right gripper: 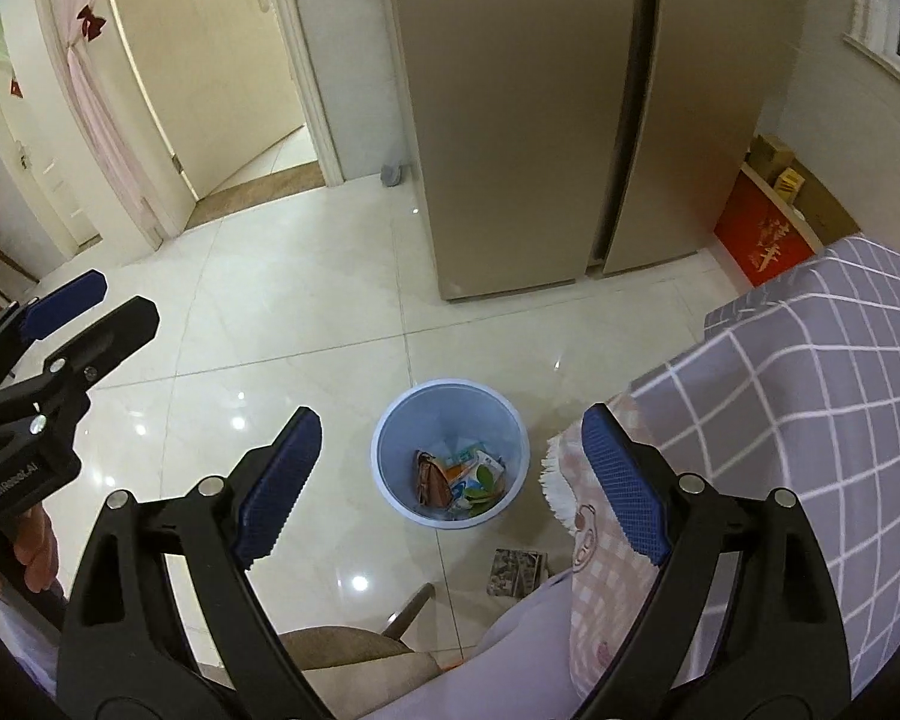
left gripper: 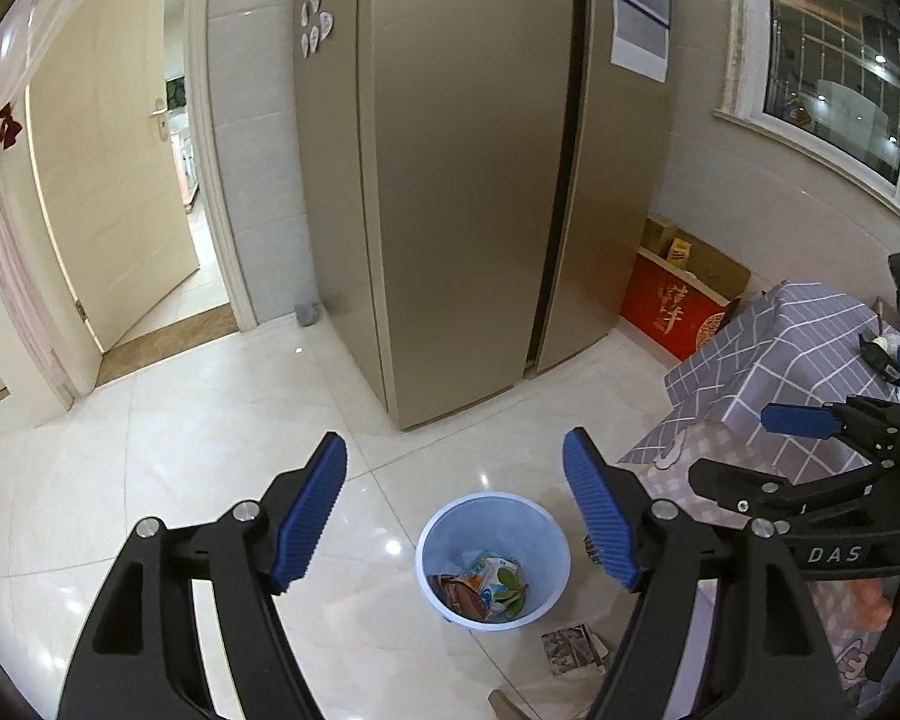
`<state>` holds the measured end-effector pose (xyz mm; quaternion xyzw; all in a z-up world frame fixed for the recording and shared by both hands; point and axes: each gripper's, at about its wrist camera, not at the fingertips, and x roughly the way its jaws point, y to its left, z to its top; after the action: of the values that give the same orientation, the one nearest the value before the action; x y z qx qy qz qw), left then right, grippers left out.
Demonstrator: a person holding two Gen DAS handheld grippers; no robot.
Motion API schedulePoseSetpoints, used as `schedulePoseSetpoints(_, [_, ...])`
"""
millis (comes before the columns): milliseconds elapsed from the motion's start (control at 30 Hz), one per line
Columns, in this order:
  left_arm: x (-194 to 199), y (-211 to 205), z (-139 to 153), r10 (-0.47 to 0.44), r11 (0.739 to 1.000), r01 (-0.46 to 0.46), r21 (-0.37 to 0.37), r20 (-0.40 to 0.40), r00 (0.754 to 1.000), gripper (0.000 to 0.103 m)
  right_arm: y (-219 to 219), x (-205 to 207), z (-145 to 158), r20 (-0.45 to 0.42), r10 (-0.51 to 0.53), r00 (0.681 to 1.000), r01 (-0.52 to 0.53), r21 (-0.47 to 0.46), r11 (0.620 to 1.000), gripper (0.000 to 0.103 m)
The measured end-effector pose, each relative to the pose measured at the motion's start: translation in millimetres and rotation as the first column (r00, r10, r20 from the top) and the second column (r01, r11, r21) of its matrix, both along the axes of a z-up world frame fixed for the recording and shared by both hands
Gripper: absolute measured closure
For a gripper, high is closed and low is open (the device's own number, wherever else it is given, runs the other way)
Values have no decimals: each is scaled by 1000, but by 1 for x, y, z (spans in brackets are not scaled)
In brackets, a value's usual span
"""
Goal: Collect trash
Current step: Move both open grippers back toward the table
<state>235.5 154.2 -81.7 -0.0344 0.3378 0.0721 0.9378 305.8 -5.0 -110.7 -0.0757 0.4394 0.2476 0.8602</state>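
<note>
Right wrist view: both tongs, the right gripper (right gripper: 450, 489) and the left gripper (left gripper: 456, 516), hang wide apart and empty above the blue bin (right gripper: 390, 420), likely because the wrappers (right gripper: 462, 477) already lie inside it.

Both wrist views look steeply down from above at the tiled floor (left gripper: 150, 480), facing the fridge (left gripper: 468, 180). Both share the blue bin (left gripper: 492, 558) at lower centre. The checked tabletop (right gripper: 810, 390) fills the right of each frame.
</note>
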Motion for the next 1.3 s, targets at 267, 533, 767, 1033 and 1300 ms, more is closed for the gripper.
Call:
schedulePoseSetpoints(267, [2, -28, 11, -50, 999, 50, 16, 19, 999, 26, -34, -10, 13, 24, -47, 999, 46, 28, 999, 16])
schedulePoseSetpoints(533, [8, -70, 18, -134, 991, 134, 17, 39, 990, 25, -80, -18, 21, 49, -118, 992, 116, 27, 993, 16])
schedulePoseSetpoints(767, [17, -117, 25, -225, 974, 224, 21, 49, 973, 23, -128, -26, 28, 70, -202, 977, 200, 28, 979, 16])
schedulePoseSetpoints(1033, [32, -182, 27, -339, 941, 338, 20, 32, 940, 22, -196, -33, 30, 72, -328, 942, 327, 24, 945, 13])
schedulePoseSetpoints(1300, [43, -246, 28, -463, 886, 463, 6, 15, 886, 21, -271, -40, 27, 58, -483, 874, 483, 26, 875, 12])
